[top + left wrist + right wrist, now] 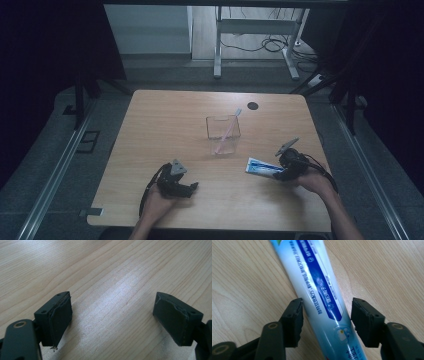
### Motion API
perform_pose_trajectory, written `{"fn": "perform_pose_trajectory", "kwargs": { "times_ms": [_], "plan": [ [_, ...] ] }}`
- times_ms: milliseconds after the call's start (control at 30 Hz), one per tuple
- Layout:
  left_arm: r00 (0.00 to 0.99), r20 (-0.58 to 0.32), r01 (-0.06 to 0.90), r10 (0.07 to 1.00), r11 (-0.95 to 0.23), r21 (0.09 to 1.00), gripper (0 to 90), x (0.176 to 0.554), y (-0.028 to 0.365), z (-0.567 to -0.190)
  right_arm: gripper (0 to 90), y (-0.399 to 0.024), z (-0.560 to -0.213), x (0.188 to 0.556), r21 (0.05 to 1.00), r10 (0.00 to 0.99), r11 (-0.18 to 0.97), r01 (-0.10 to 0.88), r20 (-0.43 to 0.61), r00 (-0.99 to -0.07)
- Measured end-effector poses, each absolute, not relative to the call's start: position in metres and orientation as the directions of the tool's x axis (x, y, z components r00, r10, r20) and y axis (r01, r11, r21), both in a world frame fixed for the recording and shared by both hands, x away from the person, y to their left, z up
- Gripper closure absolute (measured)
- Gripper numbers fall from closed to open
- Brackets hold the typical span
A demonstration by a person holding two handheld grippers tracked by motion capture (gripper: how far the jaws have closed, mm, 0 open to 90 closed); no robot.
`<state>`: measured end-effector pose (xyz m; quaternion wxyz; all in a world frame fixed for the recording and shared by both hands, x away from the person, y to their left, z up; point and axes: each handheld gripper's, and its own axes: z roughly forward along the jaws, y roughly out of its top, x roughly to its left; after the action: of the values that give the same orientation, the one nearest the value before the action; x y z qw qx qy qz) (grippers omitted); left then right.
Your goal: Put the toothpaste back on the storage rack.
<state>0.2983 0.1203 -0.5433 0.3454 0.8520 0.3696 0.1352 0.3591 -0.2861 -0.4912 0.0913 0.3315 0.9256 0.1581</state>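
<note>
Straddling blue-and-white plastic toothpaste tube (317, 282) with right gripper (327, 315), jaws unclosed | left gripper (112, 315) wide, empty | we risk slippage on glossy tube.

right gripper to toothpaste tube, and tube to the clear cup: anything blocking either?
Nothing visible. The right gripper already straddles the toothpaste tube, jaws open on either side, nothing between pads and tube. From the tube to the clear cup is bare table. A toothbrush leans inside the cup.
</note>
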Motion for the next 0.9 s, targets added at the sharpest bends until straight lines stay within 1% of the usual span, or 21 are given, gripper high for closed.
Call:
{"fn": "perform_pose_trajectory", "kwargs": {
  "times_ms": [200, 400, 567, 667, 900],
  "plan": [
    [0.690, -0.024, 0.535, 0.723, -0.488, 0.690, 15.9, 0.2983, 0.1203, -0.5435, 50.5, -0.2838, -0.4933, 0.3605, 0.356, 0.661, 0.711, 0.606, -0.043, -0.749],
    [0.691, -0.024, 0.535, 0.723, -0.488, 0.690, 15.9, 0.2983, 0.1203, -0.5435, 53.1, -0.2831, -0.4947, 0.3614, 0.347, 0.669, 0.705, 0.619, -0.034, -0.743],
    [0.691, -0.025, 0.535, 0.723, -0.488, 0.690, 15.9, 0.2983, 0.1203, -0.5435, 56.6, -0.2835, -0.4943, 0.3630, 0.342, 0.694, 0.679, 0.650, -0.009, -0.720],
    [0.691, -0.024, 0.535, 0.723, -0.488, 0.690, 15.9, 0.2983, 0.1203, -0.5435, 60.3, -0.2836, -0.4931, 0.3646, 0.334, 0.718, 0.653, 0.679, 0.011, -0.696],
    [0.691, -0.025, 0.535, 0.722, -0.488, 0.690, 15.9, 0.2983, 0.1203, -0.5435, 65.6, -0.2836, -0.4909, 0.3660, 0.326, 0.722, 0.650, 0.686, 0.015, -0.692]
  ]
}}
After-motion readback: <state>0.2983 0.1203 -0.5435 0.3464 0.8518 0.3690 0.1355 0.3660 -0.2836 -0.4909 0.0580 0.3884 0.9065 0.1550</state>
